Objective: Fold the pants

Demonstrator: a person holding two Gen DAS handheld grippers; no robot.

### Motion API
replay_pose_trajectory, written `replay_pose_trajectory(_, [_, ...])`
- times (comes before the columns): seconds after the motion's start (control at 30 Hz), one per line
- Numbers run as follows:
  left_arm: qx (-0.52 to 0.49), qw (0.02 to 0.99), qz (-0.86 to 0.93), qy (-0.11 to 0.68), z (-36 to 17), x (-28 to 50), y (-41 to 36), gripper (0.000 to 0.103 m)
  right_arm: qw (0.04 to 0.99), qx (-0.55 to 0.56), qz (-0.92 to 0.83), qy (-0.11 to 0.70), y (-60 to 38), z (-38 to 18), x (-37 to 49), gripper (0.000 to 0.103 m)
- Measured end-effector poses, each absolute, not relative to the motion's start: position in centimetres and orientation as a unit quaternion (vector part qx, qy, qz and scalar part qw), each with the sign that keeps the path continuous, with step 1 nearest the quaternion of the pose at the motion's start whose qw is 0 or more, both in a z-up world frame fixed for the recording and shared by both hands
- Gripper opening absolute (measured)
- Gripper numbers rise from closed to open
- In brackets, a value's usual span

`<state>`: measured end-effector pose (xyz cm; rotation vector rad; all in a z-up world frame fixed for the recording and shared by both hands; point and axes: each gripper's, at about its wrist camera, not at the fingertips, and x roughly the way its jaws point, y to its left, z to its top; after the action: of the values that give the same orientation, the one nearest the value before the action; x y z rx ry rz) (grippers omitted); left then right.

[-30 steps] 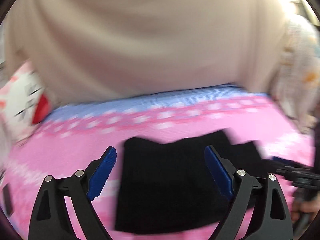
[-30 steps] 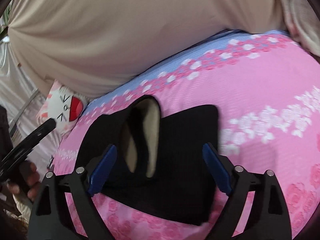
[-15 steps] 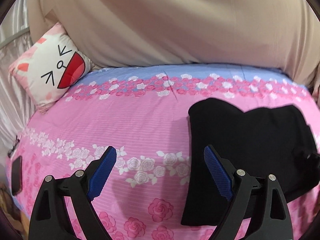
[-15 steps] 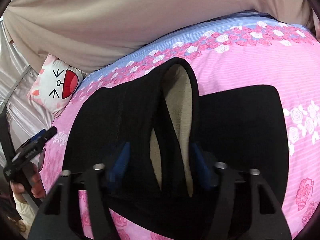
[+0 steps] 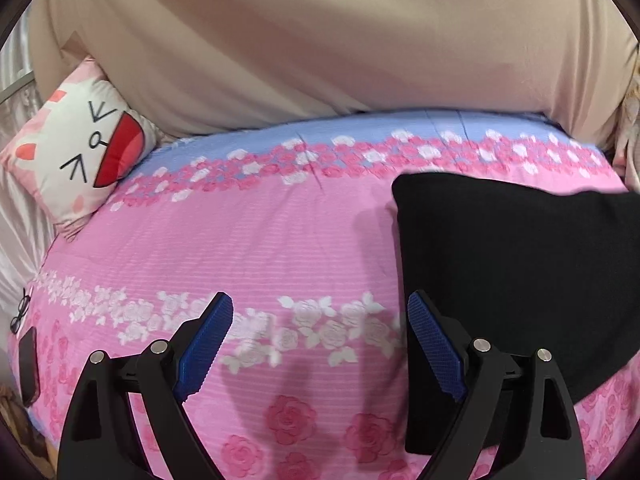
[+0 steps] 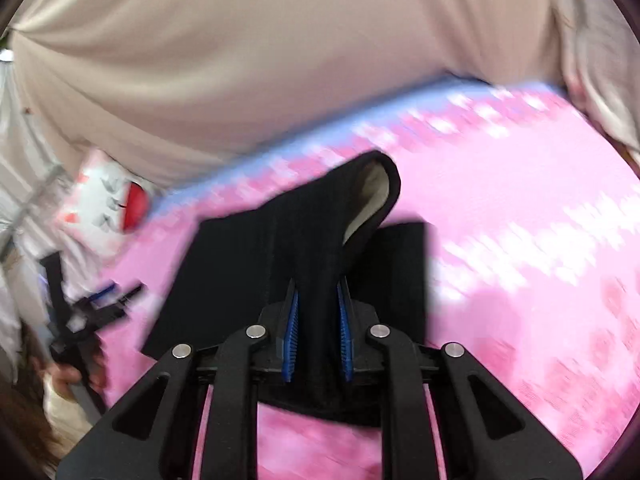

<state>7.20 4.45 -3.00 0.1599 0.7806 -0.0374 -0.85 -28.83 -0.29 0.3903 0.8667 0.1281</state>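
Pink rose-printed bedding (image 5: 248, 248) covers the bed, with a cartoon-face pillow (image 5: 80, 152) at its far left corner and a beige curtain (image 5: 320, 48) hanging behind. On it lie the black pants (image 6: 256, 264), and the right claw (image 6: 318, 332) has just been closing and now pinches a raised fold of them, whose pale lining shows at the top. Off the pants' left edge, the left claw (image 5: 320, 344) hangs released above the bedding with nothing between its blue pads (image 5: 206, 346).
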Motion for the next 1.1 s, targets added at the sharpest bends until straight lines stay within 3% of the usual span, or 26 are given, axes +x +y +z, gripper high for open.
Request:
replay_pose_trajectory(0.07, [0.089, 0.915, -0.023, 0.394, -4.1, 7.7, 3.2, 0.087, 0.877, 0.211, 0.074, 0.426, -29.5, -2.6, -0.7, 0.026])
replay_pose_trajectory(0.47, [0.095, 0.924, -0.038, 0.369, -2.2, 6.5, 1.0, 0.087, 0.918, 0.192, 0.086, 0.337, -30.4, 4.4, -2.4, 0.028])
replay_pose_trajectory(0.63, [0.132, 0.914, -0.026, 0.382, -4.8, 7.0, -0.3, 0.088, 0.903, 0.145, 0.167, 0.369, -22.8, 4.3, 2.0, 0.028])
replay_pose_trajectory(0.73, [0.148, 0.918, -0.008, 0.367, -5.6, 6.8, -0.1, 0.097, 0.888, 0.108, 0.202, 0.4, -17.7, 3.1, 6.0, 0.028])
replay_pose_trajectory(0.87, [0.164, 0.922, 0.004, 0.352, -6.1, 6.9, 0.1, 0.098, 0.863, 0.078, 0.179, 0.466, -13.2, -2.4, 13.0, 0.026])
replay_pose_trajectory(1.1, [0.116, 0.931, 0.021, 0.346, -4.7, 7.3, 3.1, 0.098, 0.877, 0.077, 0.175, 0.441, -11.7, -0.6, 13.8, 0.028])
